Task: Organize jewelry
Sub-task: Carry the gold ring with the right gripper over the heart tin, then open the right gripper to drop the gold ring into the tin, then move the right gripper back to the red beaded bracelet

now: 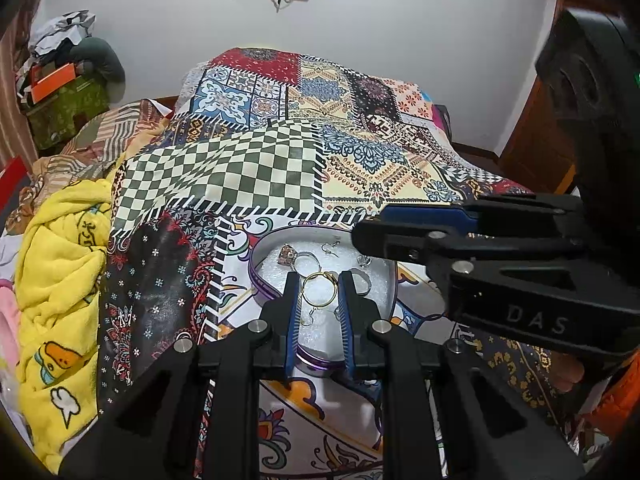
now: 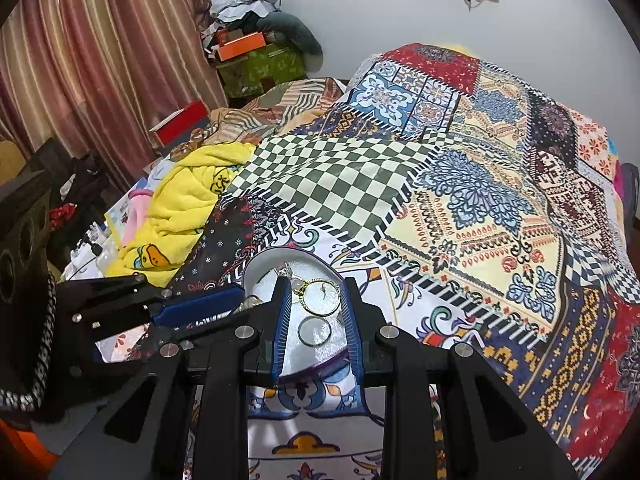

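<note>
Only the right wrist view shows curtains (image 2: 100, 60); both jaws gape, empty, over the gold ring (image 1: 319, 289).

Round shallow tin with purple metal rim (image 1: 256, 276) and white foam lining, lying flat on the patchwork bedspread. Contents loose on the foam:
- Large thin gold hoop ring (image 1: 319, 290), near the middle, lying flat; small gold ornament at its upper edge.
- Plain silver band (image 2: 314, 331), flat, just in front of the gold hoop in the right wrist view, close to it but contact unclear.
- Pinkish stone-set piece (image 1: 289, 255) toward the far rim, beside a thin silver ring (image 1: 306, 258).
- Silver hook earring (image 1: 332, 249) near the far wall.
- Small clear-stone piece (image 1: 363, 261) to the right, detail too small to read.
</note>
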`<state>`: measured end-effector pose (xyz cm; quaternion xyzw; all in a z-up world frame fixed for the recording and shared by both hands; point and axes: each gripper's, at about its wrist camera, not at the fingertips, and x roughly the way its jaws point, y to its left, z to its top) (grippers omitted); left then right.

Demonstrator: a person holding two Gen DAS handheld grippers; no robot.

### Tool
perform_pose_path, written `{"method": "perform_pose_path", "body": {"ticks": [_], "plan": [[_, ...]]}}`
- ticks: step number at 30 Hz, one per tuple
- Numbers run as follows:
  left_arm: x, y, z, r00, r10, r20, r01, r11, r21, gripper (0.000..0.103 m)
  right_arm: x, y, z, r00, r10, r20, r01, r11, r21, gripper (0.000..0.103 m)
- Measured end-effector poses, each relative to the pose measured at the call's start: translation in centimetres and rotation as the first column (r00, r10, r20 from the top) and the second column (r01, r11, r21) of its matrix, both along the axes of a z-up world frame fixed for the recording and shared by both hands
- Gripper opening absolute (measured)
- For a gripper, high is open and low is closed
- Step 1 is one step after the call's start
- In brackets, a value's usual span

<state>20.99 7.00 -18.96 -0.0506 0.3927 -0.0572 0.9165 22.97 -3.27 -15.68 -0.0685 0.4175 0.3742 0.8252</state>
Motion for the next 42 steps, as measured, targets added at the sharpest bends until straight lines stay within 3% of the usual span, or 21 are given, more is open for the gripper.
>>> {"method": "perform_pose_path", "body": {"ticks": [8,26,33,38,42], "plan": [[0.3,0.5,-0.5,1.0,0.003,-0.01,-0.003,1.0,-0.029,0.017,0.4,0.5,-0.6,1.0,0.011,-0.014,-0.011,1.0,-0.004,0.023],[0.0,0.2,-0.9,1.0,-0.006,-0.029,0.005,1.0,-0.021,0.019,0.6,1.4,-1.0,0.998,0.056,-0.038,-0.057,0.998,-0.018,0.023],[-0.1,0.3,-0.7,0.999,0.001,-0.036,-0.002,1.0,-0.022,0.019,0.7,1.1,-0.8,0.997,0.045,-0.055,-0.046,0.999,-0.013,0.029],[-0.5,0.4,0.3,1.0,0.016,-0.027,-0.016,1.0,-0.014,0.02,0.2,-0.1,0.6,1.0,0.011,-0.015,-0.011,1.0,-0.007,0.029],[-1.3,0.8,1.8,0.999,0.04,0.001,-0.04,0.999,-0.021,0.029,-0.7,-1.6,2.2,0.999,-0.031,0.044,0.032,0.999,-0.005,0.029]]}}
